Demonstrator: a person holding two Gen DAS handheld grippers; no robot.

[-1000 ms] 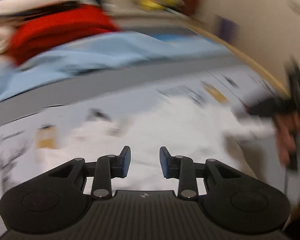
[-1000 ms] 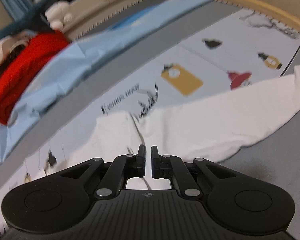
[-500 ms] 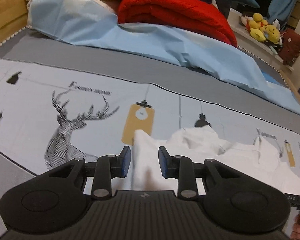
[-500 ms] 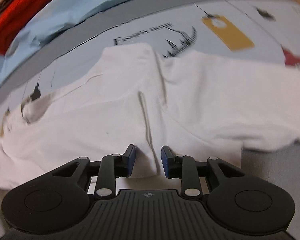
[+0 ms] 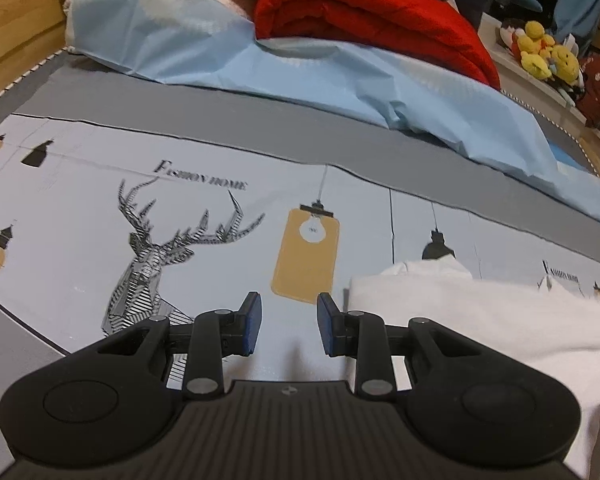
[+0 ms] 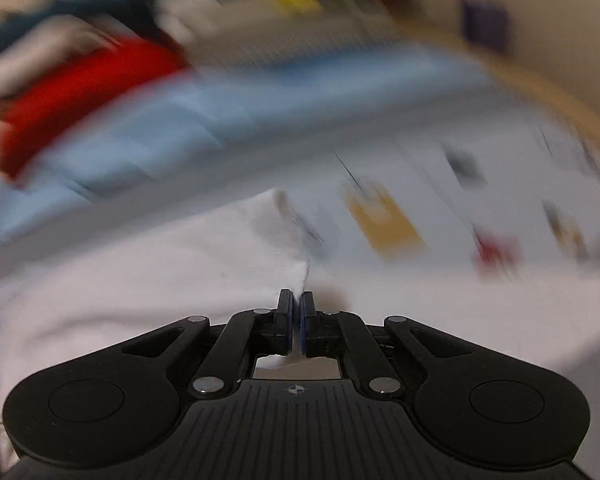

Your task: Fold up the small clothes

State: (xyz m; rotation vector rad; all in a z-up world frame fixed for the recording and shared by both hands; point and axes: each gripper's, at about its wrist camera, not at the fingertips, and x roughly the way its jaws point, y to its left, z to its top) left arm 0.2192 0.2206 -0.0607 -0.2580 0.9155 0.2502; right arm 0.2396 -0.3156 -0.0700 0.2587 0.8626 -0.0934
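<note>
A white garment (image 5: 480, 320) lies on the printed bed sheet (image 5: 100, 184), at the right in the left wrist view. My left gripper (image 5: 289, 324) is open and empty, low over bare sheet just left of the garment's edge. In the blurred right wrist view the white garment (image 6: 140, 280) fills the lower left. My right gripper (image 6: 296, 316) is shut on a raised fold of the white garment, which stands up from between the pads.
A light blue cover (image 5: 340, 80) and a rolled red blanket (image 5: 372, 12) lie along the far side of the bed. Yellow plush toys (image 5: 540, 52) sit on a shelf at the far right. A wooden frame (image 5: 12, 20) borders the bed's left side.
My left gripper has moved left off the white garment and stays open. My right gripper has shut on a fold of the garment and is moving fast, blurring its view.
</note>
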